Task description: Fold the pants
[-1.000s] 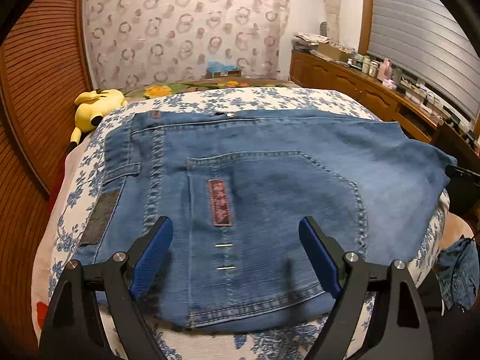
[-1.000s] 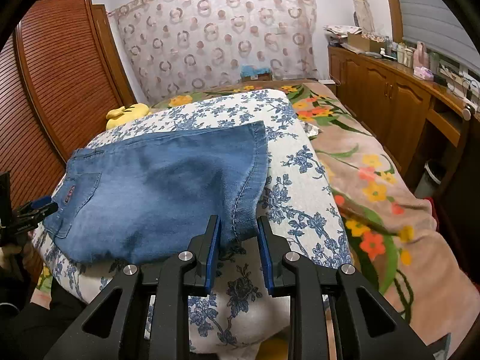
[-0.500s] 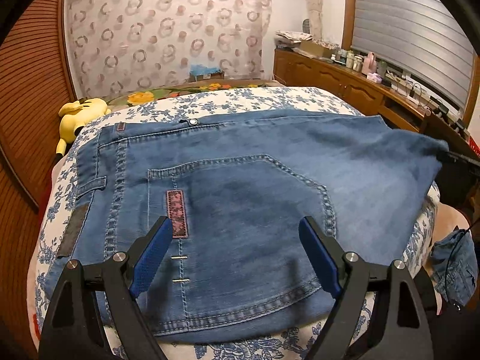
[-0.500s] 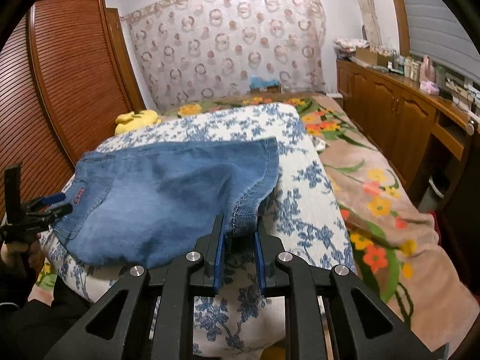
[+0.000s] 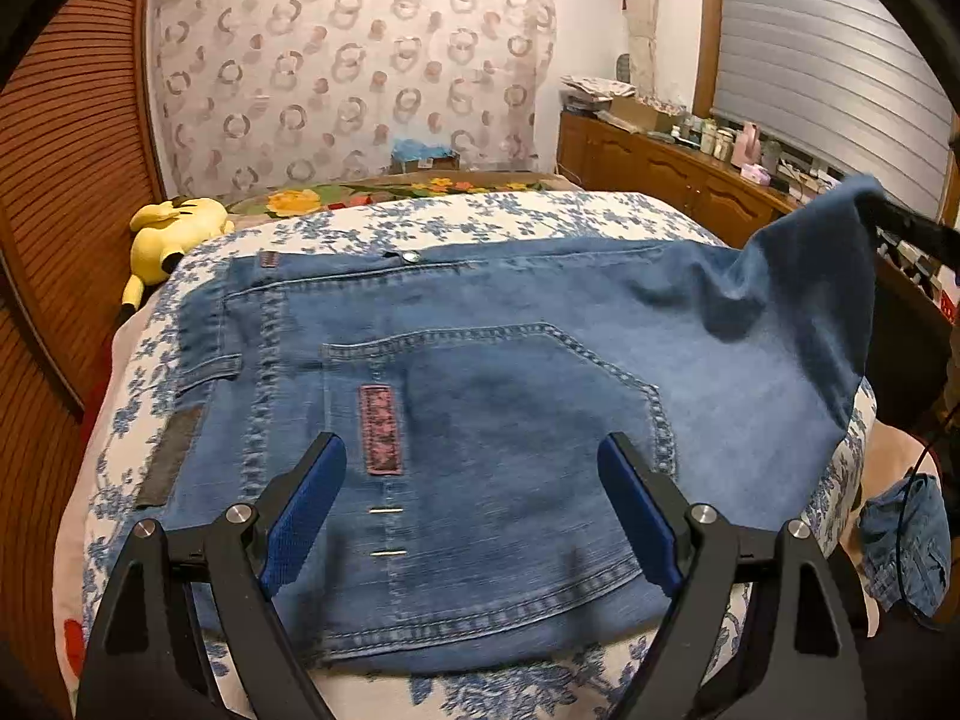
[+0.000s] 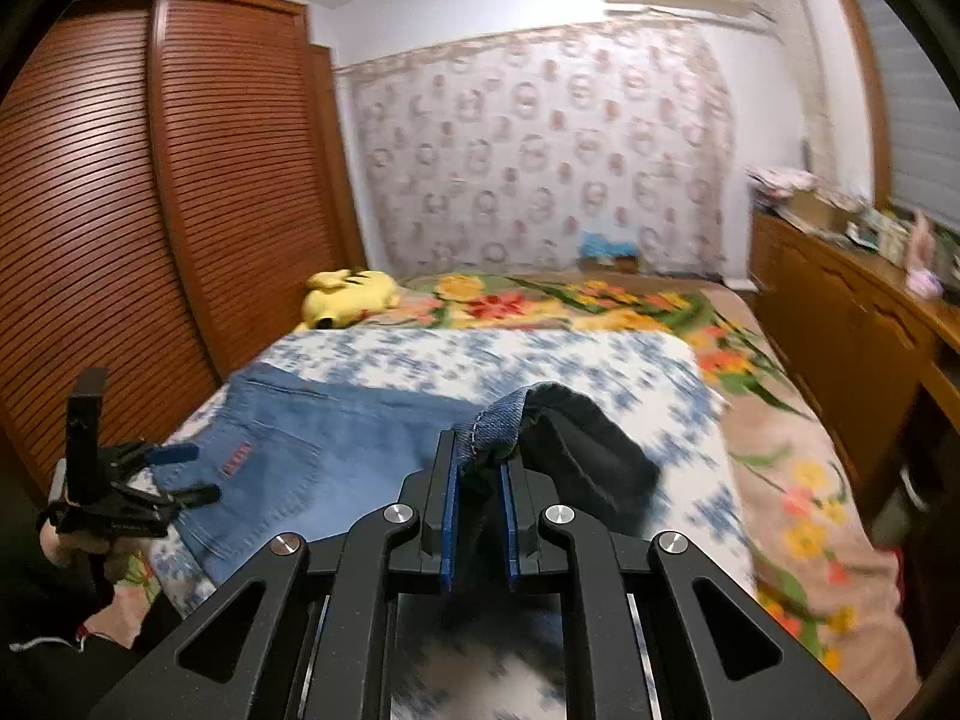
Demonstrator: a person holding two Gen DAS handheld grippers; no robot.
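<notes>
Blue denim pants (image 5: pixel 480 396) lie folded on a blue-flowered white quilt (image 5: pixel 456 216), back pocket and pink label up. My left gripper (image 5: pixel 471 510) is open and empty, just above the pocket end. My right gripper (image 6: pixel 477 516) is shut on the hem end of the pants (image 6: pixel 498 420) and holds it lifted off the quilt. In the left wrist view that lifted end (image 5: pixel 828 252) rises at the right, with the right gripper's black finger at its tip. The left gripper also shows in the right wrist view (image 6: pixel 180 474) at the far left.
A yellow plush toy (image 5: pixel 174 228) lies at the quilt's far left. A flowered blanket (image 6: pixel 780 480) covers the bed to the right. A wooden slatted wardrobe (image 6: pixel 150 210) stands left, a cluttered wooden sideboard (image 5: pixel 690 168) right. More denim (image 5: pixel 906 540) hangs low at right.
My right gripper closed on the pants' hem end and lifted it up off the quilt. The left gripper stayed open over the pocket end, shifting slightly.
</notes>
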